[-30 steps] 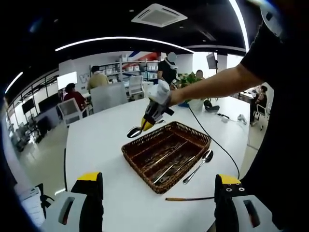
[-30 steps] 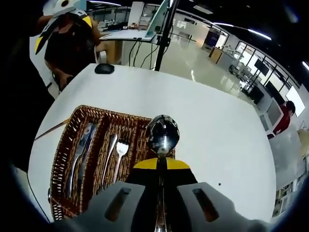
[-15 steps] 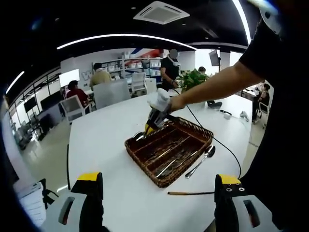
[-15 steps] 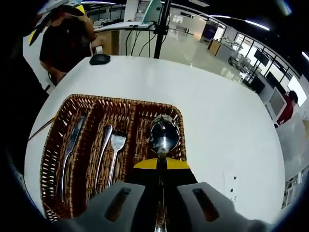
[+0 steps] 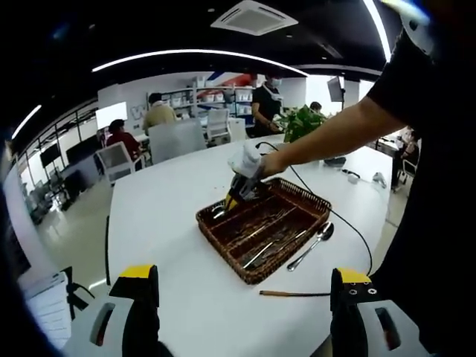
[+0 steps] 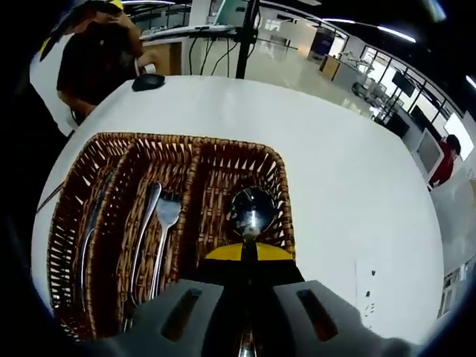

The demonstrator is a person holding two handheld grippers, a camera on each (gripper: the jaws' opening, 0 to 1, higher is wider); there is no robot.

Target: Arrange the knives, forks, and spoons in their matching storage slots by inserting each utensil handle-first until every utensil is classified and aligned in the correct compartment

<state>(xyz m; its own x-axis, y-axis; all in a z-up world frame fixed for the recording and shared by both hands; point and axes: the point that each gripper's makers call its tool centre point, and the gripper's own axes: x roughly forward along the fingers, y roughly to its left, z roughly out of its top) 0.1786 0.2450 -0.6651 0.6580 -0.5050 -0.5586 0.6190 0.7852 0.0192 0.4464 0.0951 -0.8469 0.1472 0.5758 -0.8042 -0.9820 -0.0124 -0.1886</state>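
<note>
In the right gripper view my right gripper (image 6: 245, 253) is clamping shut on a shiny steel spoon (image 6: 251, 212), its long axis running along my jaws, bowl pointing forward over the right compartment of the three-slot wicker tray (image 6: 279, 186). One fork (image 6: 165, 223) is lying in the middle slot. My left gripper (image 5: 242, 297) is gaping wide, holding nothing; another spoon (image 5: 314, 244) is lying just beside the tray.

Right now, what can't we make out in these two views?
- Spoon handle: right gripper view, hidden between the right gripper jaws.
- Near end of the wicker tray: right gripper view, covered by the gripper body.
- Cutlery in the tray: left gripper view, too small to sort knives from forks.
- Brown stick on the table: left gripper view, too thin to identify.
- Left gripper jaw bases: cut off by the bottom edge.
</note>
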